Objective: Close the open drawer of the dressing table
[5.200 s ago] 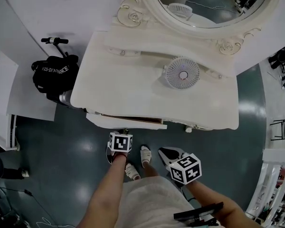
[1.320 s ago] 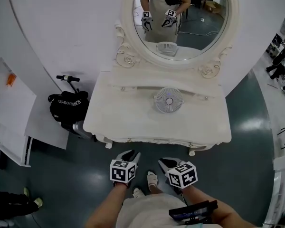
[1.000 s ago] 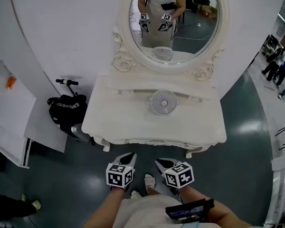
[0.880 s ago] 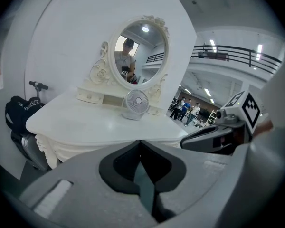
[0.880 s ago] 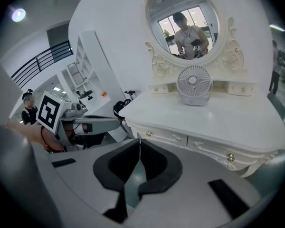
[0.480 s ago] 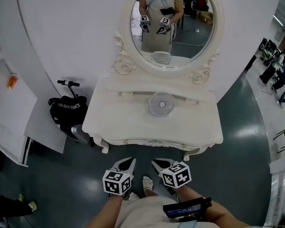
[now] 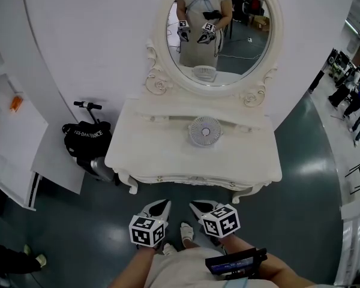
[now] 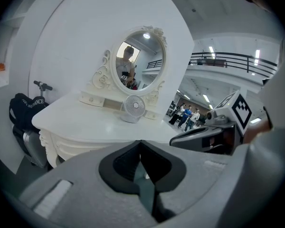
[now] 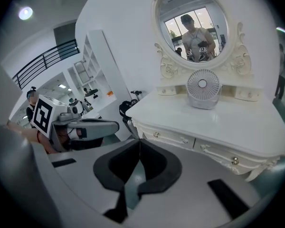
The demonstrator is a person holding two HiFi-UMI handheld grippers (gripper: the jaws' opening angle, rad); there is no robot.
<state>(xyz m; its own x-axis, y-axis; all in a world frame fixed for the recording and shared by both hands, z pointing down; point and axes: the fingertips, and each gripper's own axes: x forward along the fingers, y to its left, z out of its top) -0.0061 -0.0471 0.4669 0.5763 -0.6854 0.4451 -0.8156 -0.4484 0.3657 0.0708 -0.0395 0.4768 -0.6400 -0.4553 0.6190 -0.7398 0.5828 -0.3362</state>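
Observation:
The white dressing table (image 7: 168,158) stands in front of me under its oval mirror (image 7: 213,29). Its left drawer (image 7: 162,177) sits flush with the front, and in the right gripper view the drawer (image 9: 171,137) also shows its knobs in line with the neighbouring front. My left gripper (image 7: 160,205) hangs shut and empty a short way off the table's front edge. Beside it my right gripper (image 7: 196,207) is shut and empty too. In the left gripper view the jaws of my left gripper (image 8: 140,141) meet, as do those of my right gripper (image 9: 139,140) in its own view.
A small white fan (image 7: 204,130) stands at the back of the tabletop. A black bag (image 7: 84,139) and a scooter handle (image 7: 87,105) sit left of the table. White panels (image 7: 18,137) lean at the far left. Dark floor lies between me and the table.
The drawer that stuck out at the table's front left is now flush. Both grippers have drawn back from the front edge and risen slightly, side by side.

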